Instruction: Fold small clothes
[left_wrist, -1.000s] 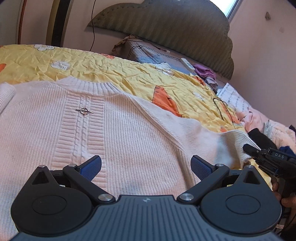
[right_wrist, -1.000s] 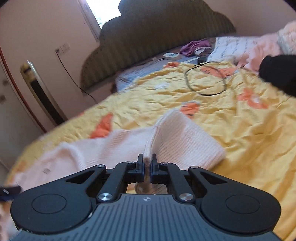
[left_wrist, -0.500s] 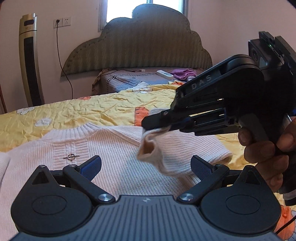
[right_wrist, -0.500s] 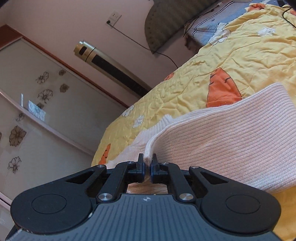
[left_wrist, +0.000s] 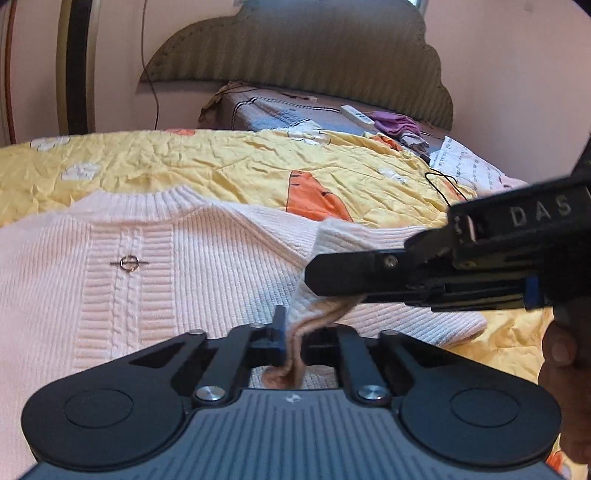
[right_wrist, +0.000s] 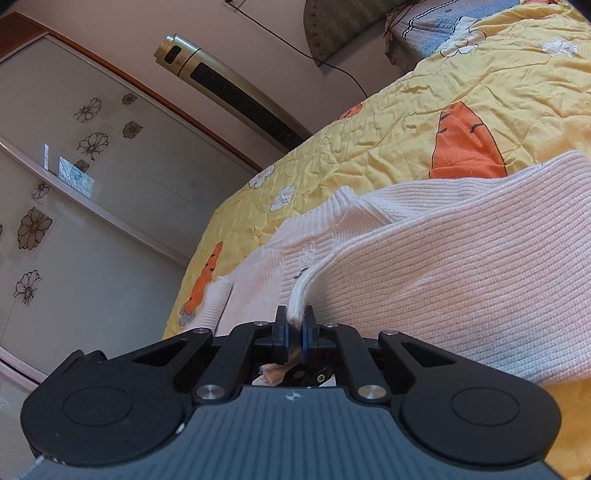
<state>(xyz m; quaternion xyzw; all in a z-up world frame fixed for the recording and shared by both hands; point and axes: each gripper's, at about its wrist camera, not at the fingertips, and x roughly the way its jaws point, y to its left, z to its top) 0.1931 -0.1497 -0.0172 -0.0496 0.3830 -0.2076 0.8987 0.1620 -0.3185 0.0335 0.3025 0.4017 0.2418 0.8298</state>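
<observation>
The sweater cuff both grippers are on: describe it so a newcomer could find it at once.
On the yellow carrot-print quilt lies a pale pink knit sweater. Its sleeve is folded across the body, and the ribbed cuff at its end is lifted, pinched by the left gripper and right gripper, tan inside showing.

The supporting surface is a bed (left_wrist: 236, 162) covered by a creased yellow quilt (right_wrist: 388, 122) printed with orange carrots and white animal figures. A pale pink knitted sweater (left_wrist: 155, 266) lies spread directly on the quilt, neckline toward the headboard, its right sleeve lifted off the surface. Toward the head of the bed lie a black cable loop (left_wrist: 441, 182), a white remote (left_wrist: 355, 113), a purple cloth (left_wrist: 393, 123) and a white printed pillow (left_wrist: 467, 162).
</observation>
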